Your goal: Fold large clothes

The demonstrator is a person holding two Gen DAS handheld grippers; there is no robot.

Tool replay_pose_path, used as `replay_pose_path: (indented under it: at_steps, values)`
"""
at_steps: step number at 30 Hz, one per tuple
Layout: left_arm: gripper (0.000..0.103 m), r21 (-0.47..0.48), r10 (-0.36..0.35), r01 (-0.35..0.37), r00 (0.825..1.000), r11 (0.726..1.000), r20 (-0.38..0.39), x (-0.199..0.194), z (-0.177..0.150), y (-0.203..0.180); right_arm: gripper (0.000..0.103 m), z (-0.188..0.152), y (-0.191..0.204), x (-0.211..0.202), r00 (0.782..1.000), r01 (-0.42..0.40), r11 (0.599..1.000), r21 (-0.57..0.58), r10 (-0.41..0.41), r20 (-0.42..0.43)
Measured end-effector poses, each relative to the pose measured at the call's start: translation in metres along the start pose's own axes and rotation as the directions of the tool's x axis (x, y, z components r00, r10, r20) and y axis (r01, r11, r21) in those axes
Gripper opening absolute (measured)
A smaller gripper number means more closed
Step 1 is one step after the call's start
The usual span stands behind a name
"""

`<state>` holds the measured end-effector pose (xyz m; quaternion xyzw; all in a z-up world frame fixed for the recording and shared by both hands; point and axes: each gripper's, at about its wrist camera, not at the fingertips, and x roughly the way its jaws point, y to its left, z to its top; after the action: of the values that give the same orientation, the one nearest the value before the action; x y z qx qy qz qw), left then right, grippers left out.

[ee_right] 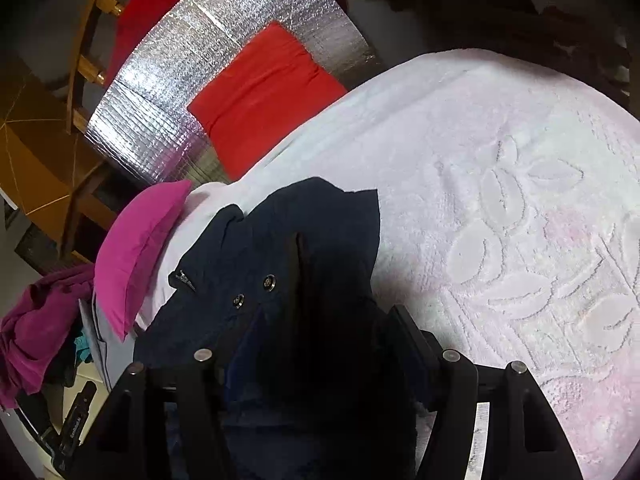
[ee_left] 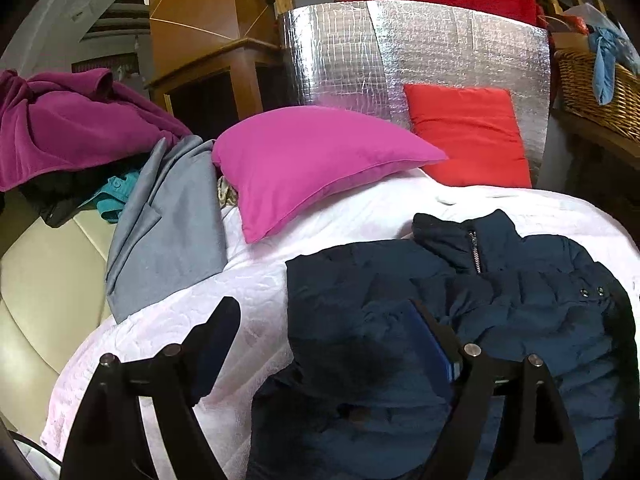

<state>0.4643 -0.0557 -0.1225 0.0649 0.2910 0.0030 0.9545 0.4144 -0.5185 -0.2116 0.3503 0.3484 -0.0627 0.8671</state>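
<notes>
Folding the navy padded zip-up jacket (ee_left: 460, 300) on the white quilted bed (ee_left: 260, 280): both tongs, left (ee_left: 324, 320) and right (ee_right: 344, 280), hang spread; pinch its 9 o'clock edge, your right the 3 o'clock.

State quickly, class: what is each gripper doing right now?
Left gripper: open over the navy jacket, holding nothing.
Right gripper: open, fingers astride the jacket fabric, not clamped.

Left hand-held gripper (ee_left: 320, 316) spread wide apart; right hand-held gripper (ee_right: 320, 320) likewise gaping, both angled downward.
</notes>
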Motion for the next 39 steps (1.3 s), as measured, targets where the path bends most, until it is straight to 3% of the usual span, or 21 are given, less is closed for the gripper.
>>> replay_pose_path:
  at_steps: [19,22,24,26,29,35,37,39]
  values:
    - [0.084,0.019,0.006,-0.006,1.000,1.000,0.013,0.003,0.002,-0.006,0.068,0.000,-0.001,0.008,0.999,-0.008,1.000,-0.006,0.008,-0.031]
    - [0.084,0.025,-0.007,0.007,1.000,1.000,-0.020,0.011,0.000,-0.007,0.068,0.000,-0.001,0.010,0.998,-0.028,1.000,-0.008,0.028,-0.050]
    - [0.084,0.010,-0.045,0.046,0.995,0.999,-0.084,0.025,-0.004,-0.005,0.070,-0.001,-0.002,0.013,0.997,-0.040,0.999,-0.008,0.039,-0.069]
    - [0.084,-0.039,-0.098,0.093,0.982,0.995,-0.161,0.042,-0.009,0.002,0.072,-0.002,-0.005,0.017,0.994,-0.053,0.999,0.001,0.053,-0.093]
    - [0.084,-0.177,-0.207,0.166,0.947,0.970,-0.245,0.064,-0.015,0.023,0.073,-0.001,-0.011,0.018,0.993,-0.053,0.999,0.012,0.054,-0.101]
    - [0.084,-0.421,-0.381,0.247,0.884,0.873,-0.271,0.088,-0.025,0.057,0.074,0.004,-0.030,0.021,0.990,-0.076,0.995,0.063,0.083,-0.112]
    - [0.084,-0.456,-0.419,0.265,0.865,0.850,-0.277,0.096,-0.027,0.056,0.074,0.005,-0.035,0.025,0.987,-0.094,0.992,0.084,0.104,-0.122]
    - [0.084,-0.460,-0.432,0.272,0.855,0.845,-0.288,0.103,-0.028,0.052,0.075,0.004,-0.037,0.031,0.983,-0.112,0.988,0.102,0.126,-0.134]
